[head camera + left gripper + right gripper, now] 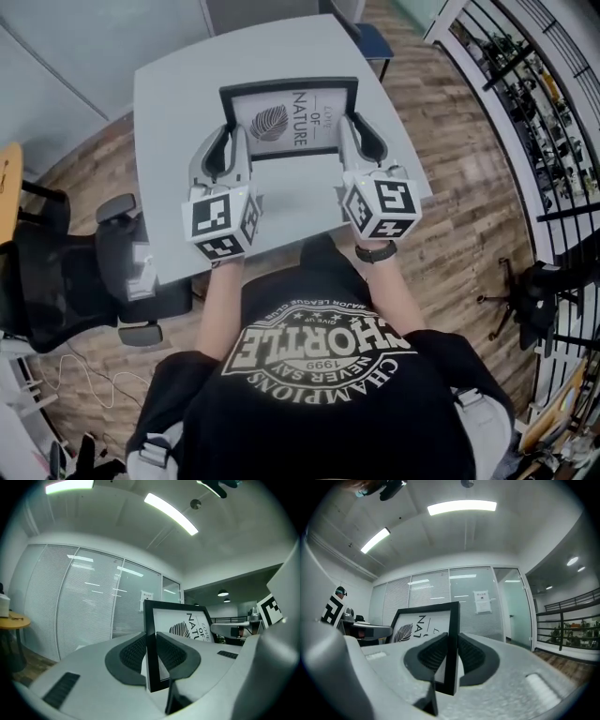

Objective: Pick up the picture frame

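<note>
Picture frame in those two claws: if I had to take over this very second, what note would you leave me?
Left claw: shut on the left side edge of the picture frame.
Right claw: shut on the frame's right side edge.
Frame: held between both claws over the grey table, print side towards the person. It looks clear of the tabletop, though no view shows the gap outright.
Done: frame gripped on both sides and apparently lifted.
Left: keep both grips firm and even. The pick-up seems to need nothing more.
</note>
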The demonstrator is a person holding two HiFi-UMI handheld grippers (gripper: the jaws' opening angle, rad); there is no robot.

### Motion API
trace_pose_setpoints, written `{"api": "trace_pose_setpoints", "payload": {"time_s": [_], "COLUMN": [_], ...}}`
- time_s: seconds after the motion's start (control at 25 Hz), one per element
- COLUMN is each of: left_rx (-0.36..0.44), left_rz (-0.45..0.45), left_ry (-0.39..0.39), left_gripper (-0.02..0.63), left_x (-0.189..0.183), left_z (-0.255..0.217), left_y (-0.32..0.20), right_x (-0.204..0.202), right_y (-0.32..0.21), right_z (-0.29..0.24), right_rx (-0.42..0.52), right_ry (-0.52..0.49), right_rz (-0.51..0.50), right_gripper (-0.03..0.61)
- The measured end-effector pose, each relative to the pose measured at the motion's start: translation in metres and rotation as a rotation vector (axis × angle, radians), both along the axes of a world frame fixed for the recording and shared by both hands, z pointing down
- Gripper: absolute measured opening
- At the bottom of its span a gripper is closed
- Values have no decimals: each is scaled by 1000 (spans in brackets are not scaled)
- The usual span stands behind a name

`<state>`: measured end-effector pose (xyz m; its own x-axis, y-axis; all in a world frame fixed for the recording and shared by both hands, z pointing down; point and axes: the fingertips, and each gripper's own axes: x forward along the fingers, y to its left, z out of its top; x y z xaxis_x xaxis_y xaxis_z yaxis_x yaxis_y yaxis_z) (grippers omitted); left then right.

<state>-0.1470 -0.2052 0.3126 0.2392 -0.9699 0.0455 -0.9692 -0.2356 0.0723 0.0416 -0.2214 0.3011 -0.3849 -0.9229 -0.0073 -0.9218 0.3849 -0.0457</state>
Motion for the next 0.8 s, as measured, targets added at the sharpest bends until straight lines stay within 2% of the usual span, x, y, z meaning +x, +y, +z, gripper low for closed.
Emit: {"api": "trace_pose_setpoints", "payload": {"time_s": [0.4,0.8], "left_rx": [-16,-61], "left_rz": [-2,-2], "left_ry": [13,31], "left_gripper": [69,69], "left_x": [0,-5], "left_z": [-1,21], "left_y": [1,-9], "right_x": [0,-5], "right_y": [2,-6], "right_z": [-7,12], "right_rx": [12,-26], "right_ry": [12,25], "right_rz": [16,16], "right_gripper": [64,64]}}
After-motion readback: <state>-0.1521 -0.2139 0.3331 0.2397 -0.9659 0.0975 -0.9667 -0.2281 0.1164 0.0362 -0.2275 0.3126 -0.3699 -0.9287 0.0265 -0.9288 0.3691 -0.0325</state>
